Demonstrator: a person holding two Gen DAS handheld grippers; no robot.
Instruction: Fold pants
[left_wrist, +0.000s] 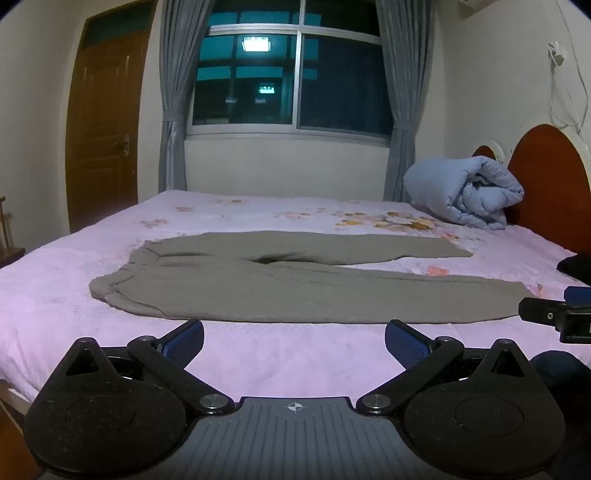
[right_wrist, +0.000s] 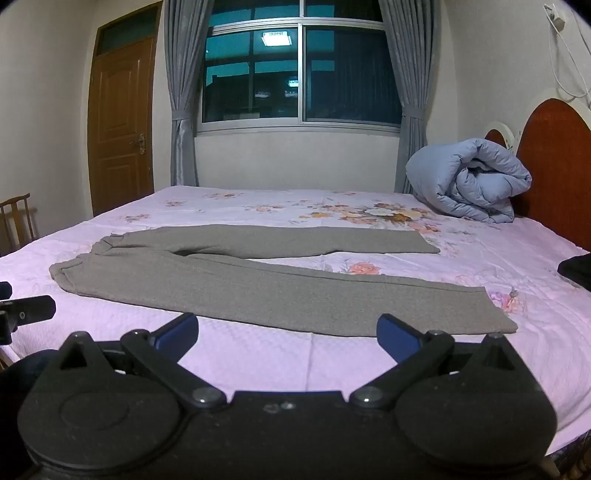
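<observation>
Grey pants (left_wrist: 288, 280) lie flat and unfolded on a bed (left_wrist: 258, 362) covered by a pink floral sheet, directly ahead of both claws. The waistband is toward the left, the two legs run to the right and diverge slightly, leaving a wedge of sheet between them.

Left claw (left_wrist: 294, 341): blue-padded fingers (left_wrist: 184, 341) spread wide, holding nothing, poised just short of the near edge of the nearer leg, toward the waistband end. Part of the right claw appears at its far right.

Right claw (right_wrist: 288, 338): fingers (right_wrist: 397, 339) likewise spread wide and empty, just short of the near edge of the nearer leg, toward the hem (right_wrist: 498, 310), which lies ahead and to its right.

Beyond the pants, to the right, a rolled light-blue quilt (right_wrist: 469, 181) rests against a reddish wooden headboard (right_wrist: 554, 166). Farther ahead are a curtained window (right_wrist: 299, 74) and, to the left, a wooden door (right_wrist: 120, 125). A dark item (right_wrist: 578, 269) lies at the bed's right edge; its nature cannot be told.
</observation>
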